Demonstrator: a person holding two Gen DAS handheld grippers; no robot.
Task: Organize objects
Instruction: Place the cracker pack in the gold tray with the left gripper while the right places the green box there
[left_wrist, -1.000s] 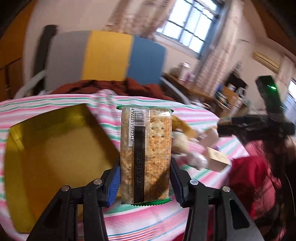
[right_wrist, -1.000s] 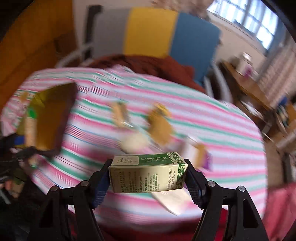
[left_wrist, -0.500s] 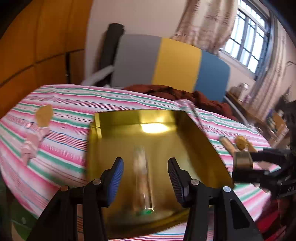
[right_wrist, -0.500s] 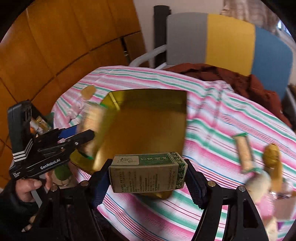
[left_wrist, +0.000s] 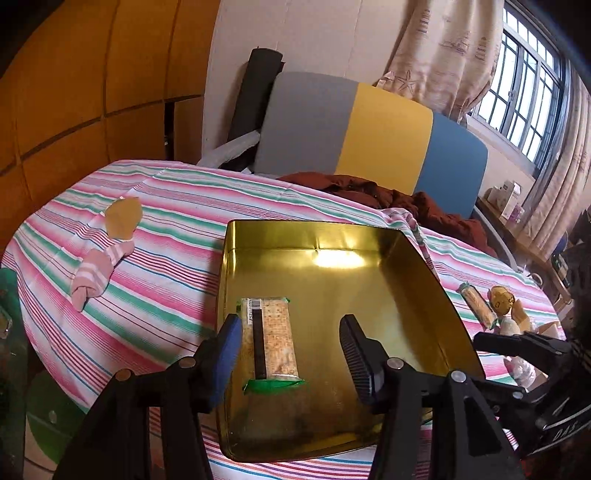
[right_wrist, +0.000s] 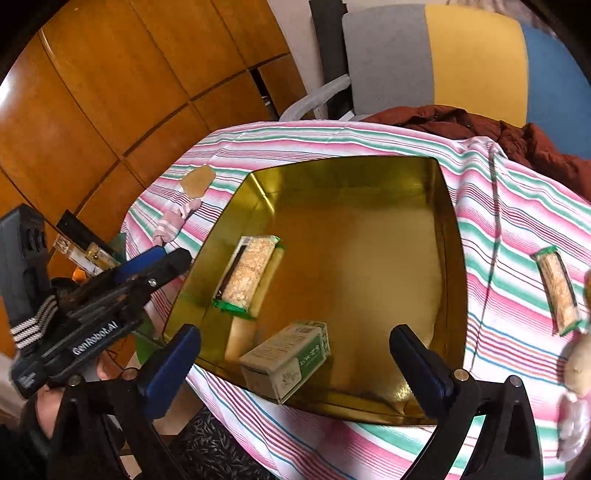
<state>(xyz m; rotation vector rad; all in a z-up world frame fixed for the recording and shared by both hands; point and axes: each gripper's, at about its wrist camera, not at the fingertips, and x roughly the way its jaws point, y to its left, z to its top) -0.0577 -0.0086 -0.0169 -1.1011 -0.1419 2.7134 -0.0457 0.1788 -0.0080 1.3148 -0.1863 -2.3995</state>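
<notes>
A gold tin tray sits on the striped tablecloth. A cracker pack lies inside it by the left wall. My left gripper hovers over that pack with its jaws opening; neither pad presses on it. A green-and-cream box rests tilted in the tray's near edge. My right gripper is above the box, jaws opening wide and well apart from it. The left gripper also shows at the left of the right wrist view.
A second cracker pack and other snacks lie on the cloth right of the tray. A pink striped bundle and a tan piece lie to the left. A chair with a brown garment stands behind.
Both grippers swung left to the gold tray. The left one let the cracker pack drop into it and the right one released the box; both jaws widened.
</notes>
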